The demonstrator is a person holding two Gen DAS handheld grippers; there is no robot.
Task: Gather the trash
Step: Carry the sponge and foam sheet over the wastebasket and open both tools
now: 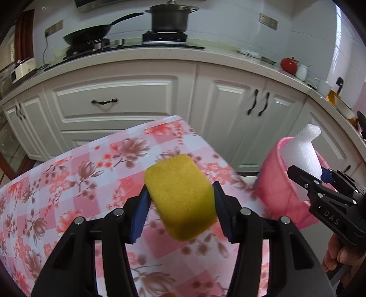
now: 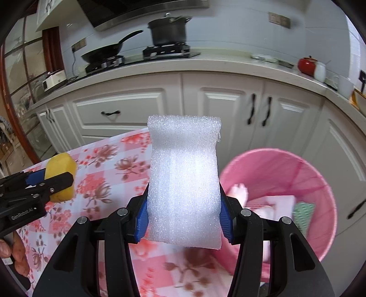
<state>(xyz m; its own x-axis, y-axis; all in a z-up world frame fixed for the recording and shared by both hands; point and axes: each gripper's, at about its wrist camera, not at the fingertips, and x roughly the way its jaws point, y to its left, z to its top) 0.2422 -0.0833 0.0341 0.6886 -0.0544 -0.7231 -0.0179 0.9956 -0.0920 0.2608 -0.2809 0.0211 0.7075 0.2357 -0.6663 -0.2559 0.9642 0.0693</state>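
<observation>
My left gripper (image 1: 180, 201) is shut on a yellow sponge (image 1: 180, 196) and holds it above the table with the pink flowered cloth (image 1: 68, 173). My right gripper (image 2: 184, 212) is shut on a white foam block (image 2: 184, 178), held upright at the table's right edge, beside the pink trash bin (image 2: 315, 182). The bin holds several scraps, among them a green patterned piece (image 2: 303, 212). In the left wrist view the right gripper (image 1: 306, 176) with the foam (image 1: 302, 155) is in front of the bin (image 1: 274, 182). In the right wrist view the left gripper (image 2: 55, 180) with the sponge (image 2: 60, 169) is at far left.
White kitchen cabinets (image 1: 128, 100) stand behind the table, close to the bin. On the counter are a black pan (image 1: 89, 34), a black pot (image 1: 169, 18), a red apple-shaped jar (image 1: 288, 65) and white cups. A glass-door cupboard (image 2: 20, 91) is at left.
</observation>
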